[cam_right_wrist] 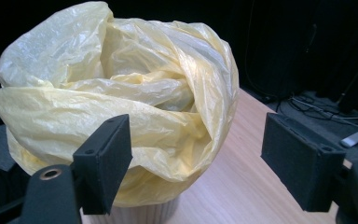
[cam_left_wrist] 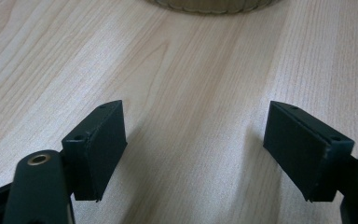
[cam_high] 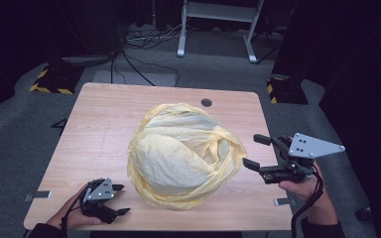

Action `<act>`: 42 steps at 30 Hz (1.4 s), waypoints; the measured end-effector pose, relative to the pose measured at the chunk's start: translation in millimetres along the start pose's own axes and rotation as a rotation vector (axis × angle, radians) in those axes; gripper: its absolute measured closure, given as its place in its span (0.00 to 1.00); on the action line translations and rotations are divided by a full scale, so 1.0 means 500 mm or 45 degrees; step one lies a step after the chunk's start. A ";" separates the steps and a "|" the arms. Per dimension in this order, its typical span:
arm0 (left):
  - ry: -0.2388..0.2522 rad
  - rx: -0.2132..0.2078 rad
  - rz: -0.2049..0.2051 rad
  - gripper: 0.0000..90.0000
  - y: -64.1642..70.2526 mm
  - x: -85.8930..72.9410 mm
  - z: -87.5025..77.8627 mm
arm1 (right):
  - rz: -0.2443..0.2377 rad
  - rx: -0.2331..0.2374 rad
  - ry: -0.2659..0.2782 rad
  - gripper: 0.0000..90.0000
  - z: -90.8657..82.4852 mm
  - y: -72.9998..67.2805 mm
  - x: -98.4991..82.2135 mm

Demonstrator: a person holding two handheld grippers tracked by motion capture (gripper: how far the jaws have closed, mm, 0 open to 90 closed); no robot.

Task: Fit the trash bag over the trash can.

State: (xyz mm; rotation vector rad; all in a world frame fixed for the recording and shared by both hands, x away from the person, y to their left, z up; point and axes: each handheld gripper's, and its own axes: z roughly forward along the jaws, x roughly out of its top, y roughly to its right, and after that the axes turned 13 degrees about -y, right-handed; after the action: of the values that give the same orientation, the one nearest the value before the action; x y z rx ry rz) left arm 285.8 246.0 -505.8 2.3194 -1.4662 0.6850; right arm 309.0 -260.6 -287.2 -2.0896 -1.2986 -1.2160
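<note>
A crumpled yellow plastic bag [cam_high: 183, 156] bulges over a round ribbed container in the middle of the wooden table [cam_high: 104, 114]. In the right gripper view the bag [cam_right_wrist: 121, 93] hangs down over the container's pale ribbed wall [cam_right_wrist: 140, 212]. My right gripper [cam_high: 250, 151] hovers at the bag's right side, pointing at it, jaws open and holding nothing [cam_right_wrist: 196, 158]. My left gripper [cam_high: 123, 199] rests near the table's front left corner, open, with bare wood between its jaws [cam_left_wrist: 193, 144]. The container's ribbed base [cam_left_wrist: 214, 5] lies ahead of it.
A round cable hole [cam_high: 206, 102] sits near the table's far edge. Beyond the table, cables [cam_high: 144, 37] run over the grey floor past a white frame's legs [cam_high: 218, 29]. Yellow-and-black striped blocks [cam_high: 54, 82] [cam_high: 283, 89] stand off both far corners.
</note>
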 end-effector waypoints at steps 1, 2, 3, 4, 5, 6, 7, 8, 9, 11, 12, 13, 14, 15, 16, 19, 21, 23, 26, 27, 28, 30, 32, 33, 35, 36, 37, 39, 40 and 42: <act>0.001 -0.001 0.000 0.23 0.000 0.000 0.000 | -0.001 -0.007 0.002 0.27 0.000 0.001 0.000; 0.001 -0.001 0.001 0.23 0.000 0.000 0.000 | 0.011 -0.008 0.005 0.27 0.000 0.004 0.000; 0.001 -0.001 0.000 0.23 0.000 0.000 0.000 | 0.019 -0.005 0.016 0.27 0.001 0.006 0.002; 0.001 -0.001 0.000 0.23 0.000 0.000 0.000 | 0.029 -0.004 0.024 0.27 0.003 0.008 0.007; 0.001 -0.001 0.000 0.23 0.000 0.000 0.000 | 0.031 -0.010 0.022 0.27 0.005 0.007 0.014; 0.001 -0.001 0.000 0.23 0.000 0.000 0.000 | 0.018 -0.007 0.029 0.27 0.005 0.005 0.021; 0.001 -0.001 0.000 0.23 0.000 0.000 0.000 | 0.008 0.000 0.042 0.27 0.005 0.002 0.029; 0.000 -0.001 -0.001 0.23 0.000 0.000 0.000 | 0.005 0.001 0.054 0.27 0.005 0.000 0.037; 0.000 -0.001 -0.001 0.23 0.000 0.000 0.000 | 0.008 0.006 0.069 0.28 0.005 -0.001 0.046; 0.001 0.001 0.002 0.23 -0.001 0.001 0.000 | 0.035 0.011 0.103 0.29 0.008 -0.003 0.061; -0.002 0.000 0.002 0.23 -0.001 0.000 0.000 | 0.034 0.013 0.106 0.29 0.011 -0.004 0.068; 0.000 0.002 0.000 0.23 0.000 0.000 0.000 | 0.025 0.023 0.108 0.29 0.016 -0.005 0.074; 0.000 -0.001 -0.001 0.23 0.000 0.000 0.000 | 0.023 0.033 0.109 0.29 0.022 -0.007 0.080; 0.000 -0.001 -0.001 0.23 0.000 0.000 0.000 | 0.022 0.040 0.104 0.29 0.029 -0.008 0.086; 0.000 -0.001 -0.002 0.23 0.000 0.000 0.000 | 0.017 0.059 0.099 0.29 0.036 -0.009 0.091; -0.001 0.001 -0.001 0.23 -0.001 0.000 0.000 | 0.013 0.074 0.074 0.29 0.062 -0.015 0.107; 0.001 -0.002 -0.005 0.23 -0.001 0.000 0.000 | 0.012 0.095 0.066 0.30 0.079 -0.017 0.116; 0.004 -0.004 -0.004 0.23 -0.002 0.000 0.000 | 0.004 0.118 0.045 0.31 0.097 -0.020 0.125; 0.004 -0.007 -0.005 0.23 -0.002 0.000 0.000 | -0.018 0.140 0.013 0.36 0.119 -0.025 0.137; 0.003 -0.008 -0.006 0.23 -0.003 0.000 -0.001 | -0.026 0.151 -0.004 0.37 0.126 -0.027 0.141; 0.004 -0.011 -0.007 0.24 -0.003 0.000 -0.001 | -0.031 0.160 -0.024 0.37 0.133 -0.029 0.145; 0.005 -0.013 -0.009 0.24 -0.004 0.000 -0.001 | -0.039 0.161 -0.064 0.39 0.146 -0.031 0.151; 0.006 -0.013 -0.009 0.24 -0.004 0.000 -0.001 | -0.035 0.177 -0.112 0.40 0.158 -0.033 0.155; 0.007 -0.014 -0.009 0.24 -0.004 0.000 -0.001 | -0.049 0.171 -0.133 0.40 0.163 -0.035 0.156; 0.009 -0.016 -0.011 0.24 -0.004 0.000 -0.001 | -0.060 0.176 -0.179 0.41 0.172 -0.037 0.157; 0.009 -0.017 -0.014 0.24 -0.004 -0.001 -0.001 | -0.073 0.169 -0.218 0.42 0.180 -0.039 0.158; 0.010 -0.018 -0.014 0.24 -0.004 -0.001 -0.001 | -0.073 0.169 -0.218 0.42 0.180 -0.039 0.158; 0.010 -0.019 -0.014 0.24 -0.004 -0.001 -0.001 | -0.062 0.190 -0.244 0.43 0.183 -0.037 0.160; 0.010 -0.019 -0.014 0.24 -0.004 -0.001 -0.001 | -0.072 0.184 -0.249 0.43 0.183 -0.037 0.161; 0.010 -0.020 -0.015 0.24 -0.005 -0.001 -0.001 | -0.061 0.203 -0.263 0.43 0.185 -0.036 0.163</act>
State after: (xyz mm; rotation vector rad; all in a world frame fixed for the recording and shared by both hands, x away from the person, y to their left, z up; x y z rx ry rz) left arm 287.6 247.4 -505.6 2.3092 -1.4478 0.6767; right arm 352.3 -144.5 -271.8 -2.1222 -1.4909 -0.9002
